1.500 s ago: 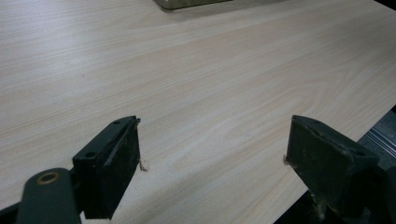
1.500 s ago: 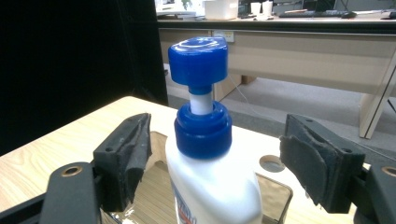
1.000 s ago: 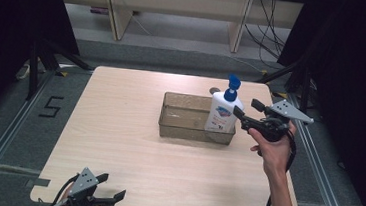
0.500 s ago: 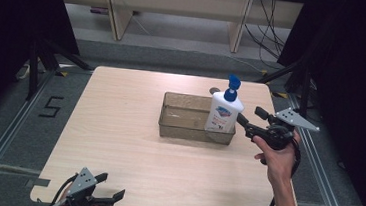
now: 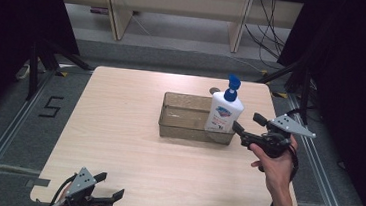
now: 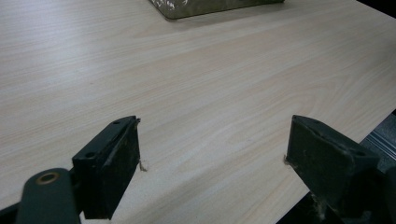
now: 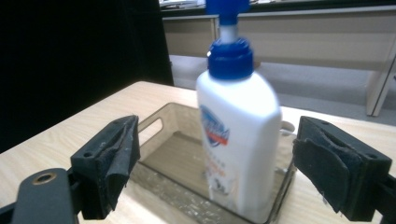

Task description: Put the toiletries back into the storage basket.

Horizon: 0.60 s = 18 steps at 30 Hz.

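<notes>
A white pump bottle point(image 5: 223, 114) with a blue pump stands upright in the right end of a smoky clear tray point(image 5: 183, 132). My right gripper point(image 5: 246, 121) hovers just right of the tray and points at the bottle. Its jaws have just been opening and stand open. In the right gripper view the bottle point(image 7: 238, 144) stands in the tray point(image 7: 156, 122) just ahead of the right gripper point(image 7: 217, 140), with neither pad touching it. My left gripper point(image 5: 111, 185) rests open at the table's front left edge. In the left gripper view the left gripper point(image 6: 212, 144) has bare wood between its jaws.
A small dark round thing point(image 5: 214, 90) lies on the table behind the tray. The wooden table point(image 5: 119, 117) has wide bare room on its left and front. Metal rails point(image 5: 324, 180) run along both sides, and the tray's corner point(image 6: 205, 7) shows far ahead of the left gripper.
The right gripper has let go of the bottle, opened wider and drawn back a little to the right. The bottle stays upright in the tray. The left gripper has not moved.
</notes>
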Motion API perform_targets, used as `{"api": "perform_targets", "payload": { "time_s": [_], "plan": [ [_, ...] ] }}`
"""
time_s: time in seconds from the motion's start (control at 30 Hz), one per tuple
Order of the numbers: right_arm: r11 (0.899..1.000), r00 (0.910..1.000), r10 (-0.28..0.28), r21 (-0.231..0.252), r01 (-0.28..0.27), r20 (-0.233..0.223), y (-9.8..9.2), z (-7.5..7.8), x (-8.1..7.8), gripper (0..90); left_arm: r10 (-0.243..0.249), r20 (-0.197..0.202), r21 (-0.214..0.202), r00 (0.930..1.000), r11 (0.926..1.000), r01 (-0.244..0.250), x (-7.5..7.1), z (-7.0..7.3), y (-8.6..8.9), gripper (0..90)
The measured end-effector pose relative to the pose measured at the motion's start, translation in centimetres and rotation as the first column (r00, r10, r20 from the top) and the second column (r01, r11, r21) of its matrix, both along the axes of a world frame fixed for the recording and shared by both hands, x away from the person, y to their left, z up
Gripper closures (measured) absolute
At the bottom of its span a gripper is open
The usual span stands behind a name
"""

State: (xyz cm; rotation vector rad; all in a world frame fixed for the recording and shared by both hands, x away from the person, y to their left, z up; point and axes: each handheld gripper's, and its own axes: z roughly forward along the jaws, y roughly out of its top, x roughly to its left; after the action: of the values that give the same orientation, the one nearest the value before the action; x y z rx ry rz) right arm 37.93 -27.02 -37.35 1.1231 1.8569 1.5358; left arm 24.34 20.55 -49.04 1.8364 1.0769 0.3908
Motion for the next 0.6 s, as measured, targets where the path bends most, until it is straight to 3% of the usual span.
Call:
{"api": "perform_targets", "payload": {
  "time_s": [0.3, 0.33, 0.53, 0.6],
  "plan": [
    [1.0, 0.9996, 0.022, 0.005, -0.022, -0.019, 0.7, -0.6, -0.7, 15.3, 0.0, -0.001, 0.01, 1.0, 0.9999, 0.0, 0.0, 0.0, 0.1, 16.8],
    [1.0, 0.9995, 0.015, -0.012, -0.016, -0.029, 0.6, -0.5, -0.9, 15.3, -0.001, 0.0, 0.01, 1.0, 0.9999, 0.001, 0.0, 0.0, 0.1, 16.8],
    [1.0, 0.9994, 0.02, 0.005, -0.02, -0.03, 0.7, -0.6, -1.4, 15.3, 0.007, 0.004, 0.005, 1.0, 1.0, -0.007, 0.0, 0.0, 0.0, 16.9],
    [1.0, 0.9996, 0.028, 0.014, -0.028, -0.009, 0.7, -0.8, -1.5, 15.3, 0.005, 0.004, 0.004, 1.0, 1.0, -0.005, 0.0, 0.1, 0.0, 16.8]
  ]
}}
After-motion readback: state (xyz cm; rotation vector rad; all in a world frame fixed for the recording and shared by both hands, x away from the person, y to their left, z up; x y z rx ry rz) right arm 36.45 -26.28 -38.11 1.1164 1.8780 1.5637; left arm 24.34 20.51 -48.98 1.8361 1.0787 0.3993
